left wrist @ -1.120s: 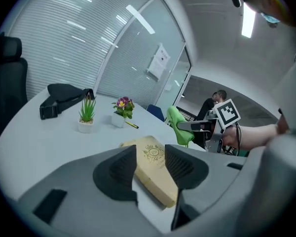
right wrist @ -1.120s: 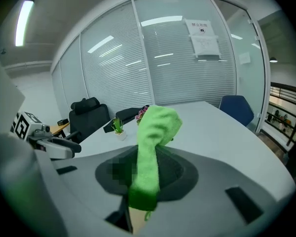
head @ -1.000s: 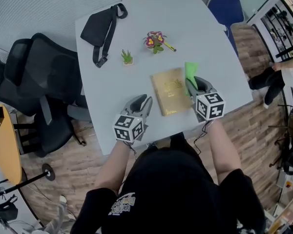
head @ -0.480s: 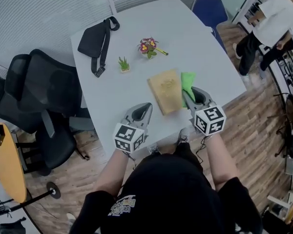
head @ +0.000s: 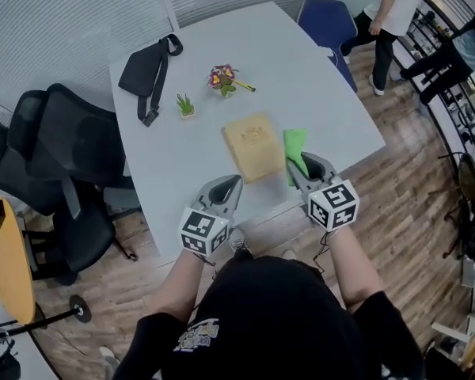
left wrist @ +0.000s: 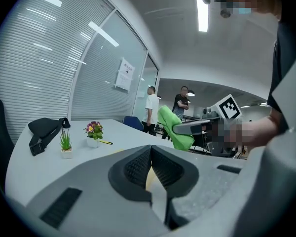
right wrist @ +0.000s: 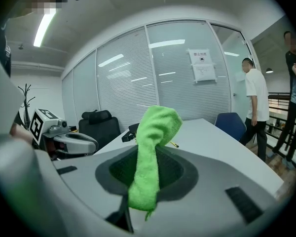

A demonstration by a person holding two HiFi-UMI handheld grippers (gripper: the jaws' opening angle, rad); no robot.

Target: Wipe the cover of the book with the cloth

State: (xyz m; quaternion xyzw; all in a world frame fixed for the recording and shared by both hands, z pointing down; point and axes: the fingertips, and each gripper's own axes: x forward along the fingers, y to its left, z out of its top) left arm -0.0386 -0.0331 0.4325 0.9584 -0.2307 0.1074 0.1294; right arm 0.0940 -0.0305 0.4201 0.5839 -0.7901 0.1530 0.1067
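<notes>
A tan book (head: 253,146) lies flat on the white table (head: 301,77), near its front edge. My right gripper (head: 299,167) is shut on a green cloth (head: 294,147) just to the right of the book. In the right gripper view the cloth (right wrist: 150,149) stands up out of the jaws. My left gripper (head: 230,185) hovers to the left of the book's near corner, shut and holding nothing; its pads (left wrist: 138,167) meet in the left gripper view. That view also shows the cloth (left wrist: 173,127) held up off the table.
A black bag (head: 146,68), a small green plant (head: 185,105) and a pot of flowers (head: 222,77) sit at the table's far side. Black office chairs (head: 55,149) stand to the left, a blue chair (head: 324,18) at the far right. People (head: 388,6) stand beyond it.
Both grippers have drawn back toward the table's near edge. The right one has brought the green cloth with it, off the table beside the book. People have come into view at the top right.
</notes>
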